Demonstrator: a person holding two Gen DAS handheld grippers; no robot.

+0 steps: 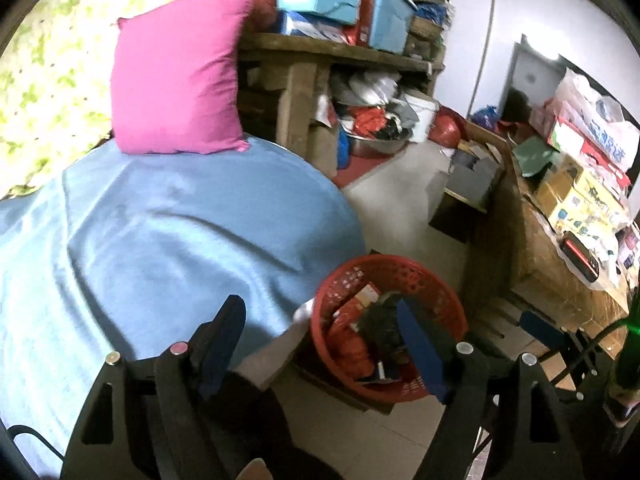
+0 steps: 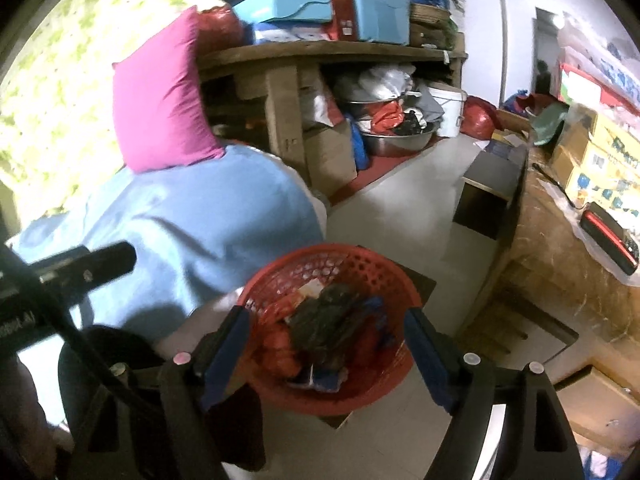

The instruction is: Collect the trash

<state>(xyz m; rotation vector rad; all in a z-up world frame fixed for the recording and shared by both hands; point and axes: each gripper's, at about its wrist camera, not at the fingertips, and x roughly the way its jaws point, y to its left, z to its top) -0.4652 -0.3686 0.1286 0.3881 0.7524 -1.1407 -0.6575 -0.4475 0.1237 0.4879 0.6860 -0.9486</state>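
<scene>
Both grippers, left [image 1: 320,344] and right [image 2: 326,344], hang with jaws released and empty above the red basket [image 2: 360,264] of trash [image 2: 328,316] on the floor beside the blue-covered bed [image 1: 160,220].

Basket [image 2: 352,272] contents blurred, perhaps wrappers; left tool [image 2: 80,264] cut off.

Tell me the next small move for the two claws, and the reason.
Probably swing both away to look for more trash: the left claw and right claw stand open and empty over the red basket, which already holds wrappers, and the blue bedsheet shows no litter.
</scene>
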